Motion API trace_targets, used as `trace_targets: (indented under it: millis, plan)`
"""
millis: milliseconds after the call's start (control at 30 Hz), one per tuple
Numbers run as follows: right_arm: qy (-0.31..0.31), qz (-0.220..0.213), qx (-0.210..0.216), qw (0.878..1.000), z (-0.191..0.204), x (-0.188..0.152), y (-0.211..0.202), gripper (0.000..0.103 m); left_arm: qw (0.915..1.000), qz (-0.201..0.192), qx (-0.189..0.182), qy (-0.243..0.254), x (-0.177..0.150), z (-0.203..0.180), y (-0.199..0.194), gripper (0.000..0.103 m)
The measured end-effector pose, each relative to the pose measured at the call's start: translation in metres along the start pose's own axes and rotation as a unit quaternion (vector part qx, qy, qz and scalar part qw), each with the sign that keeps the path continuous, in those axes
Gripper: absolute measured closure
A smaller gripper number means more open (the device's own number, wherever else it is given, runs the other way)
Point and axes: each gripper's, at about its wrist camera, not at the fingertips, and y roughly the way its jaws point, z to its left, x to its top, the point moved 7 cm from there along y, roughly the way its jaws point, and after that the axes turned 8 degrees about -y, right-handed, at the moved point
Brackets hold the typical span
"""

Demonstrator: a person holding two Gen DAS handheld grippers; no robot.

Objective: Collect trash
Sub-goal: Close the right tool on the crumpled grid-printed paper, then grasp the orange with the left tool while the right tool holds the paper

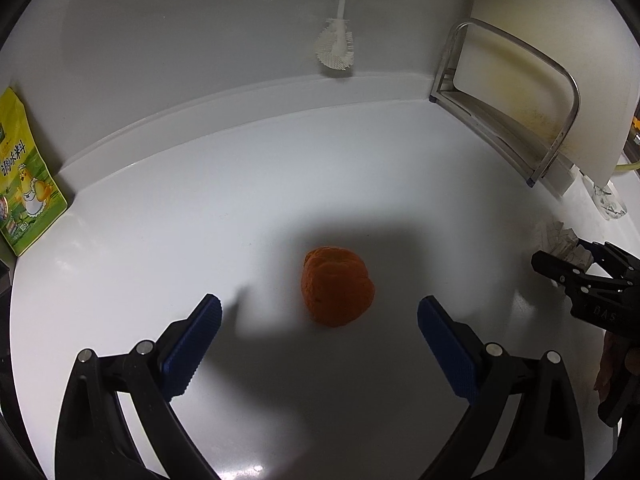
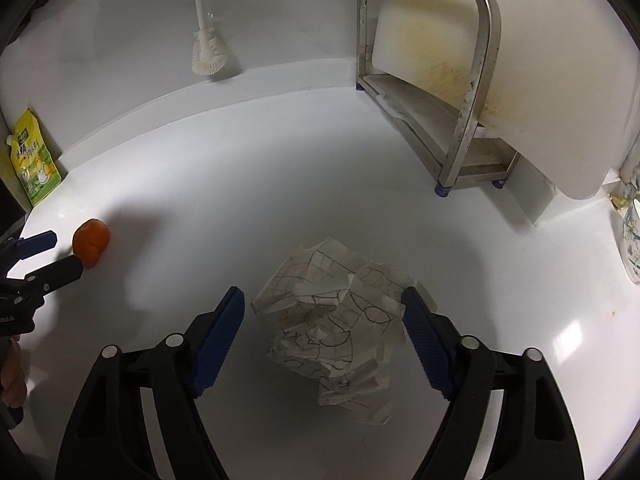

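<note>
An orange piece of fruit peel (image 1: 338,286) lies on the white counter (image 1: 280,184). My left gripper (image 1: 320,302) hangs over it, open, with its blue pads (image 1: 196,344) wide on either side and clear of the peel. The right wrist view shows a crumpled paper (image 2: 336,320) with pen lines between the fingers of my right gripper (image 2: 324,296). The right pad (image 2: 424,336) meets the paper's edge and the left pad stands off it, so the jaws are open. The left gripper (image 2: 68,252) and the peel (image 2: 91,246) show at the left edge of that view.
A steel rack (image 2: 472,80) holding a white cutting board (image 2: 560,80) stands at the back right. A white brush (image 2: 206,52) hangs on the back wall. A yellow pouch (image 2: 34,164) leans at the far left. A floral cup (image 2: 632,240) sits at the right edge.
</note>
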Motion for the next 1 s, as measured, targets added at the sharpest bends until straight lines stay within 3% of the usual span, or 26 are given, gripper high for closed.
trace_targets:
  millis: [167, 633, 900, 1000]
  plan:
    - [0.015, -0.005, -0.002, 1.000, 0.003, -0.001, -0.004, 0.052, 1.0000, 0.001, 0.002, -0.002, 0.000, 0.001, 0.003, 0.006]
    - [0.070, -0.060, 0.006, 0.996, 0.017, -0.001, -0.046, 0.053, 0.9990, -0.004, 0.045, -0.002, 0.008, 0.001, 0.025, 0.008]
    - [0.078, -0.070, 0.011, 0.994, 0.031, -0.001, -0.061, 0.053, 0.9989, 0.001, 0.047, 0.003, 0.005, -0.001, 0.026, 0.032]
    - [0.082, -0.071, 0.012, 0.994, 0.033, -0.004, -0.066, 0.053, 0.9994, 0.001, 0.032, 0.012, 0.005, -0.008, 0.022, 0.053]
